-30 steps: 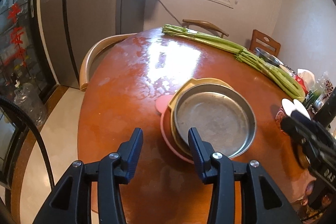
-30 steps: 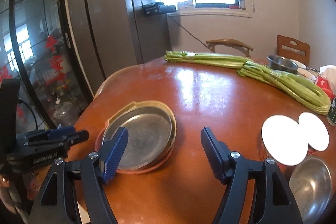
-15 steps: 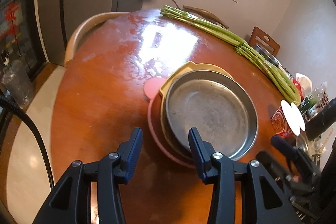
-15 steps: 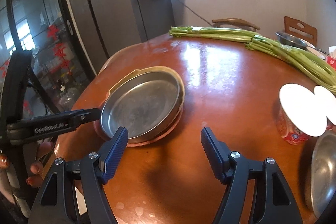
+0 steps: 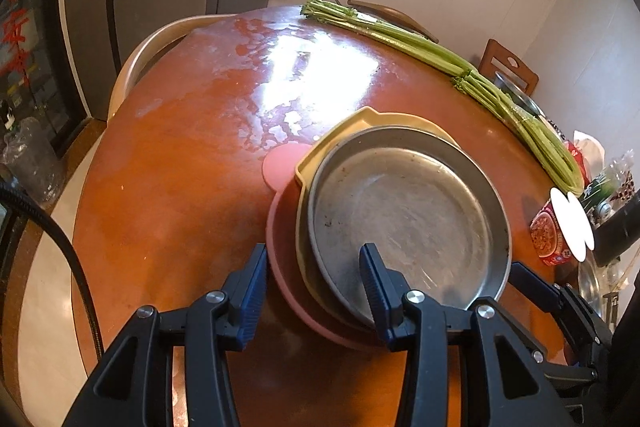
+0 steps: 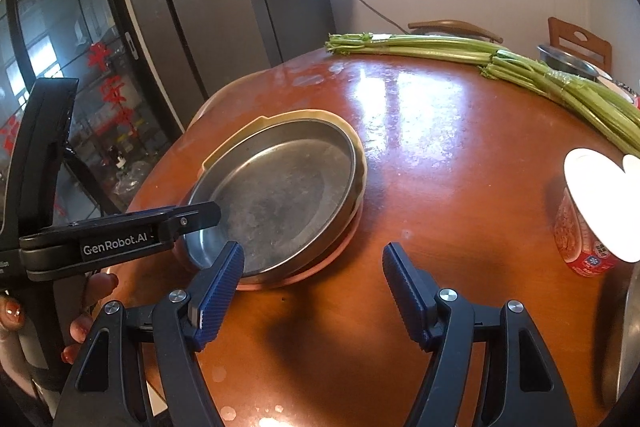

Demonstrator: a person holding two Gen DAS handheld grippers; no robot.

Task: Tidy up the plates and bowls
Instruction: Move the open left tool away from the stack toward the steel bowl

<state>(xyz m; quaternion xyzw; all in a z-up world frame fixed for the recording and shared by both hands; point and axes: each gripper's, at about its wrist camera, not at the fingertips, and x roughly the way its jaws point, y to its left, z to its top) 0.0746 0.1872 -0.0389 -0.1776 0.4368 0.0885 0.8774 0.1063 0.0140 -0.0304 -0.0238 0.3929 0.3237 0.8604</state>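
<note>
Straddling the near rim of the stack, your left gripper [image 5: 312, 281] has its jaws spread wide and empty: one finger sits over the steel pan [image 5: 408, 223], the other just outside the pink plate [image 5: 280, 223]. Your right gripper [image 6: 312, 281] is also wide apart and holds nothing, low over bare table [image 6: 460, 187] at the stack's 5 o'clock.

The stack lies near the table's 7 o'clock edge: pan on top, nested in a yellow dish [image 5: 360, 121], which rests on the pink plate with its round ear at 10 o'clock.

The pan is probably light, stiff and slick; its thin upright wall is the place to pinch, one finger inside and one outside, squarely, or it may slip or tilt. The yellow dish and pink plate look like plastic or silicone, so they are likely light and may ride up with the pan.

The pan is dull grey, scuffed and speckled, and shallow with a flat floor. Farther off, celery [image 6: 560, 75] lies at 1 o'clock and a cup [image 6: 592, 223] stands at 3 o'clock.
</note>
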